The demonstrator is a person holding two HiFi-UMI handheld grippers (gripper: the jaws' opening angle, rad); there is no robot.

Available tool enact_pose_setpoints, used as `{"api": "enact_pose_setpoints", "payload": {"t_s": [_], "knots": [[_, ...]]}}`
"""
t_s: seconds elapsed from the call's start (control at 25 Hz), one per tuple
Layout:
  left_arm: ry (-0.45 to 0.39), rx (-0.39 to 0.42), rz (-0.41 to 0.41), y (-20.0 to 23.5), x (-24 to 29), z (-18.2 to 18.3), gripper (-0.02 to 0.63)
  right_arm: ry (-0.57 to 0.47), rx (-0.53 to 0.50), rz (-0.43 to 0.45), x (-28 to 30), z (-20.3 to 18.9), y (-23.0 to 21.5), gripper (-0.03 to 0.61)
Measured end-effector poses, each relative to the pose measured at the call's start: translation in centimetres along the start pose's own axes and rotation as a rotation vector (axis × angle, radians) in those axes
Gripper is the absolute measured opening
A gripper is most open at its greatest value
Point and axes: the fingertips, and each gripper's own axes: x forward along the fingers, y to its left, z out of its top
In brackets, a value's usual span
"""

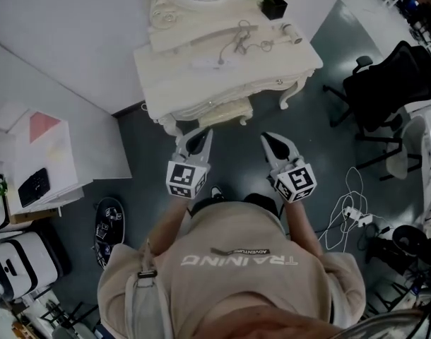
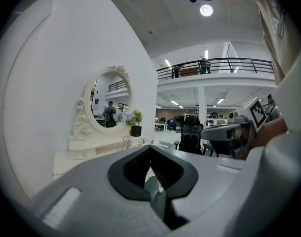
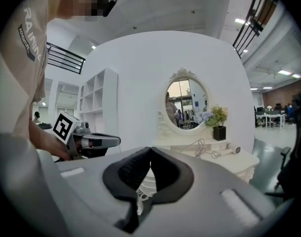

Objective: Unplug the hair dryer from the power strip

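Observation:
A white hair dryer point(image 1: 290, 33) lies at the right end of the cream vanity table point(image 1: 166, 66), and its tangled cord point(image 1: 240, 41) runs left across the top. From the right gripper view the hair dryer point(image 3: 231, 149) and cord point(image 3: 202, 147) show small, below the oval mirror point(image 3: 186, 105). I cannot make out a power strip on the table top. My left gripper point(image 1: 200, 137) and right gripper point(image 1: 270, 141) hang side by side in front of the table, well short of it. Both are shut with nothing in them; their jaws meet at the tips in each gripper view.
A potted plant point(image 1: 274, 4) stands at the table's back right, and a cream stool point(image 1: 219, 111) is tucked under its front. A black office chair point(image 1: 385, 83) stands to the right. White cables and a power strip point(image 1: 357, 216) lie on the floor at right. White shelves point(image 1: 32, 154) stand to the left.

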Motion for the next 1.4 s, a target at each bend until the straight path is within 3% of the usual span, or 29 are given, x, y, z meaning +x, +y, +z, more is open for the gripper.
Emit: {"api": "enact_pose_setpoints", "payload": {"t_s": [0.2,0.36,0.48,0.88,1.16,1.4], "knots": [[0.007,-0.027,0.02,2.5,1.1,-0.1,0.002,0.014,0.01,-0.004,2.7,0.0,-1.2,0.004],[0.03,-0.123,0.046,4.6,3.6,-1.1,0.002,0.006,0.02,-0.024,5.0,0.0,-4.0,0.004],[0.046,-0.117,0.073,5.0,5.6,-1.2,0.002,-0.008,0.013,-0.013,6.1,-0.1,-6.4,0.003],[0.069,-0.108,0.218,8.4,15.8,2.4,0.003,-0.007,0.033,0.149,14.0,1.4,-16.3,0.003],[0.123,-0.125,0.303,10.0,19.0,1.5,0.002,0.018,0.008,0.32,19.0,1.3,-18.1,0.003],[0.148,-0.143,0.321,10.9,22.0,1.0,0.003,0.051,0.047,0.351,21.3,0.0,-19.8,0.003]]}}
